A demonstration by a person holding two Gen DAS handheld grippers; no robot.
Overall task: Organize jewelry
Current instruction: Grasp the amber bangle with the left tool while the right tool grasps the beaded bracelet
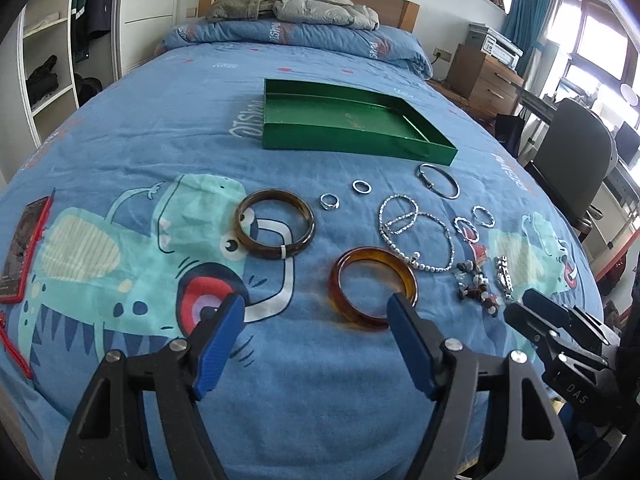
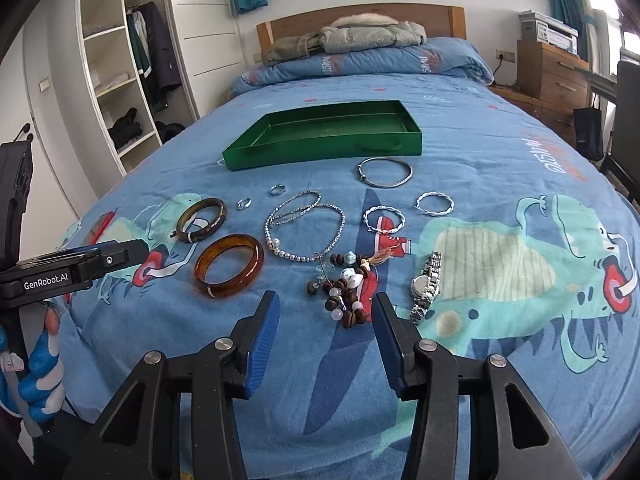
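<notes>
Jewelry lies spread on a blue bedspread in front of an empty green tray [image 1: 352, 142] [image 2: 320, 152]. An amber bangle [image 1: 374, 286] [image 2: 229, 265] lies nearest my left gripper [image 1: 316, 306], which is open; its right blue pad overlaps the bangle's near rim in the picture. A dark brown bangle [image 1: 275, 229] [image 2: 202, 219] lies to the left. My right gripper [image 2: 326, 304] is open above the bedspread, with a brown and white bead bracelet [image 2: 346, 292] just beyond its tips and a silver watch [image 2: 426, 286] to the right. Nothing is held.
Silver pieces lie between bangles and tray: small rings [image 1: 330, 201] [image 1: 362, 187], beaded chains [image 1: 416, 236] [image 2: 306, 224], a thin bangle [image 2: 385, 172] and twisted hoops [image 2: 435, 203] [image 2: 384, 219]. A red phone [image 1: 24, 252] lies at the left bed edge. A chair [image 1: 576, 168] stands right.
</notes>
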